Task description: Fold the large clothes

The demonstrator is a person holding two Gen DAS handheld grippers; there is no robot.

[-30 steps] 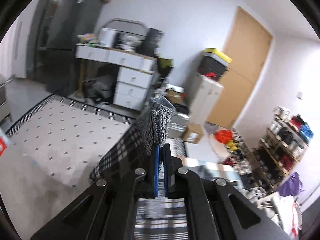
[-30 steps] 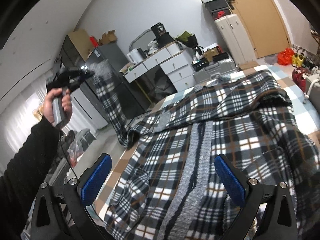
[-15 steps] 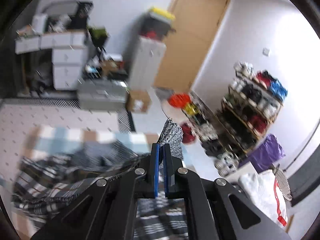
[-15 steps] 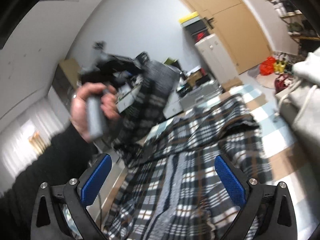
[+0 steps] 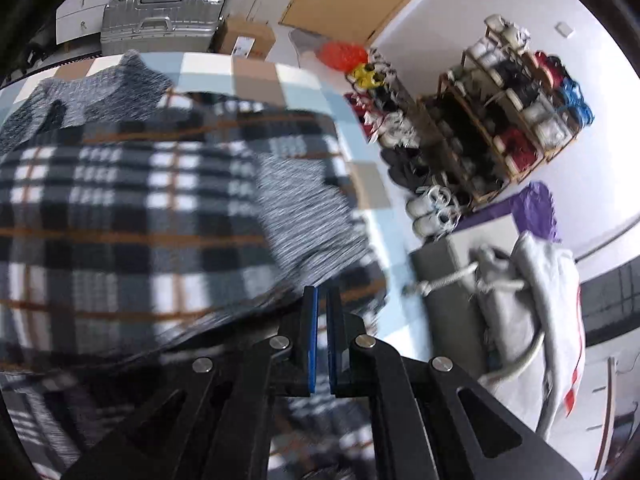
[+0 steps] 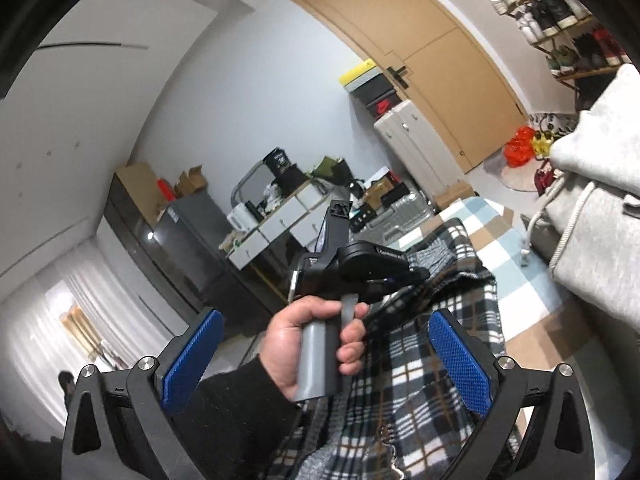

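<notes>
Swung down since a second ago, my left tongs (image 5: 322, 300) now sit low over the bed (image 5: 256, 76), pressed together, seemingly pinching the blurred edge of the plaid garment (image 5: 120, 208) spread there; my right tongs (image 6: 324, 356) gape wide behind my left hand (image 6: 316, 344)

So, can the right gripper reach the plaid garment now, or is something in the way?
Probably not directly: the right gripper is open, but the left hand sits between its fingers, before the plaid garment.
</notes>
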